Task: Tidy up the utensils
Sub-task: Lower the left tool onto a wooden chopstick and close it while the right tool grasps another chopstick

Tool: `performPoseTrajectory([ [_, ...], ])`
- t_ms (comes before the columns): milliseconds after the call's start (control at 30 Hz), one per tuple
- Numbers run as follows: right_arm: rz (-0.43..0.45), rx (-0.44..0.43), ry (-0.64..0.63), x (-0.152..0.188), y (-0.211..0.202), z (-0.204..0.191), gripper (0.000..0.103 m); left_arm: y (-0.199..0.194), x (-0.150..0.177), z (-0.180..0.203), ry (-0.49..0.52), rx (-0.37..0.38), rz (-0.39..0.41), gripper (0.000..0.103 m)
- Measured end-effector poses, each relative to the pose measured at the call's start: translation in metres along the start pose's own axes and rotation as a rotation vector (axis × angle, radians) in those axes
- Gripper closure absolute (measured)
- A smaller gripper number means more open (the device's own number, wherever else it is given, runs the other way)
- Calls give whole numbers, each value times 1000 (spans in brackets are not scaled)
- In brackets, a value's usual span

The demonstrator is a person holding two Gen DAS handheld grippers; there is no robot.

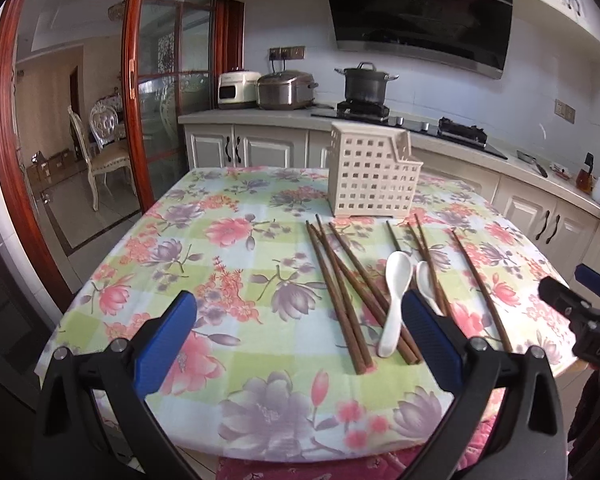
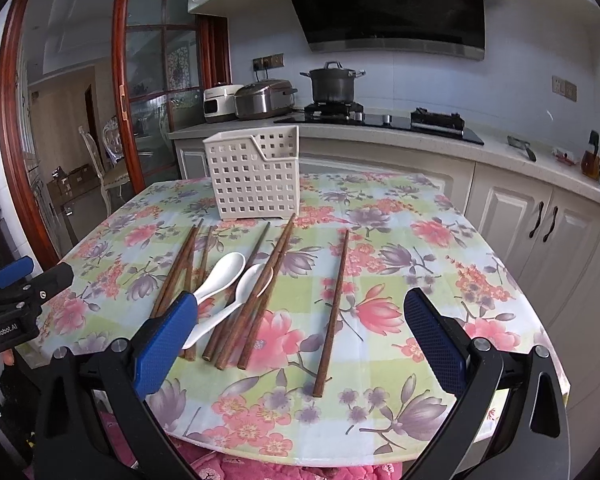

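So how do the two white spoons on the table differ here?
The larger spoon lies on the left, its bowl clear of the chopsticks, while the smaller spoon has a chopstick crossing its bowl. The larger spoon's handle runs under the right hand-held gripper's blue pad in the right wrist view; the smaller spoon's handle shows for more of its length. Both are white, lying bowl-up, pointing towards the utensil holder.

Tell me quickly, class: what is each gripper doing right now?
Left gripper: open, holding nothing, above the floral tablecloth.
Right gripper: open, holding nothing, above the brown wooden chopsticks.
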State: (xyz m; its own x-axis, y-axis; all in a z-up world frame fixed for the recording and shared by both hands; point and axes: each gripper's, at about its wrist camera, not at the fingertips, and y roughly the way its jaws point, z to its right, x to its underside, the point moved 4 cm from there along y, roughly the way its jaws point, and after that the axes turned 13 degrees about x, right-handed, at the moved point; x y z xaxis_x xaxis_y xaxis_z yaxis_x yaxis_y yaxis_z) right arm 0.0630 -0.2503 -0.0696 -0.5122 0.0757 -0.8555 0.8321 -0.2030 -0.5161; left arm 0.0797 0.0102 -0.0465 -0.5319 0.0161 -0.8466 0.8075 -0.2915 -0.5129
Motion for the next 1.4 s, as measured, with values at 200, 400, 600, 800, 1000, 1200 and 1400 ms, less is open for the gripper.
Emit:
performPoseTrajectory([
  [200, -122, 30, 35, -3, 58, 17, 6, 50, -5, -12, 28, -56, -62, 4],
  [400, -255, 31, 59, -6, 117, 19, 17, 107, -9, -27, -69, -15, -210, 4],
  [600, -384, 0, 49, -10, 164, 8, 32, 155, -17, -39, -96, -52, -322, 9],
  [800, -409, -37, -2, -17, 179, -9, 42, 173, -28, -44, -108, -54, -349, 16],
  [1000, -404, -44, -25, -21, 185, -15, 55, 192, -32, -51, -118, -56, -397, 33],
  [1200, -393, -23, -53, -23, 189, -17, 65, 207, -35, -53, -135, -35, -416, 43],
  [1400, -391, -26, -55, -24, 190, -15, 67, 215, -35, -42, -122, -28, -447, 52],
])
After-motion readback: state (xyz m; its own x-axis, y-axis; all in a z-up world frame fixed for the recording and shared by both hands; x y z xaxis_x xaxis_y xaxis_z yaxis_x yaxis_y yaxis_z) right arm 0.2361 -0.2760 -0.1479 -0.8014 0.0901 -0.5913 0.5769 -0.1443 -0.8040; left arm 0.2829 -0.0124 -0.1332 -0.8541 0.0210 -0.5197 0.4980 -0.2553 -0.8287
